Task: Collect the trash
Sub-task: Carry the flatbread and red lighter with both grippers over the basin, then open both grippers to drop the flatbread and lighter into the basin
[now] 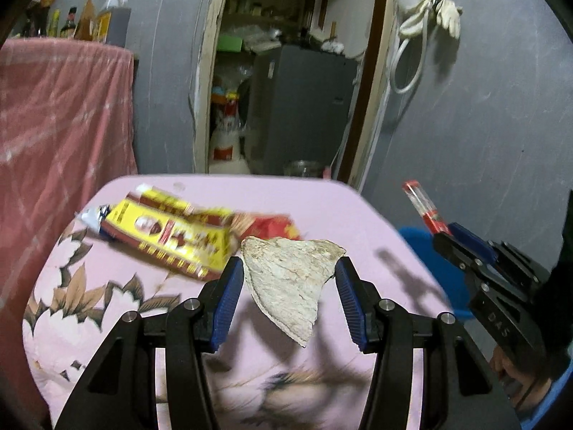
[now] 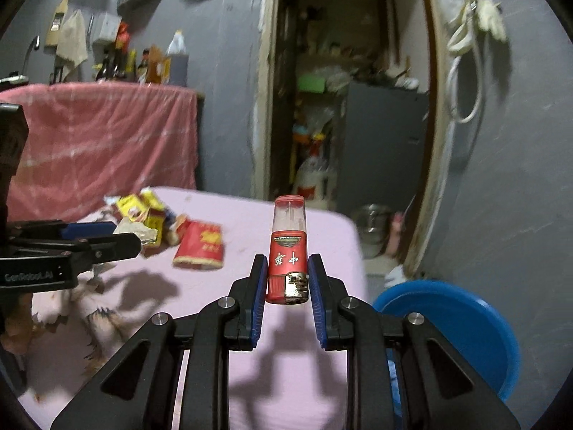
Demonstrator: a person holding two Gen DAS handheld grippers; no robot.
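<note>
Pale, crumpled paper (image 1: 288,286), greyish-white and stiff, is pinched between the blue pads of the left gripper (image 1: 289,268) in the left wrist view, lifted clear of the pink flowered tablecloth (image 1: 343,211). Behind it on the cloth lie a yellow wrapper (image 1: 168,236) and a red packet (image 1: 272,227), touching each other. At the right edge the right gripper (image 1: 442,231) shows from the side, clamped on a red lighter (image 1: 424,206), with a blue basin (image 1: 422,247) partly hidden behind it. In the right wrist view the right gripper (image 2: 287,268) clasps the red lighter (image 2: 288,251) upright by its lower body, above the table's near right corner. The blue basin (image 2: 465,326) sits off the table, low to the right. The left gripper (image 2: 138,238) enters from the left, closed on the paper (image 2: 138,231), near the red packet (image 2: 200,245) and the yellow wrapper (image 2: 138,208).
</note>
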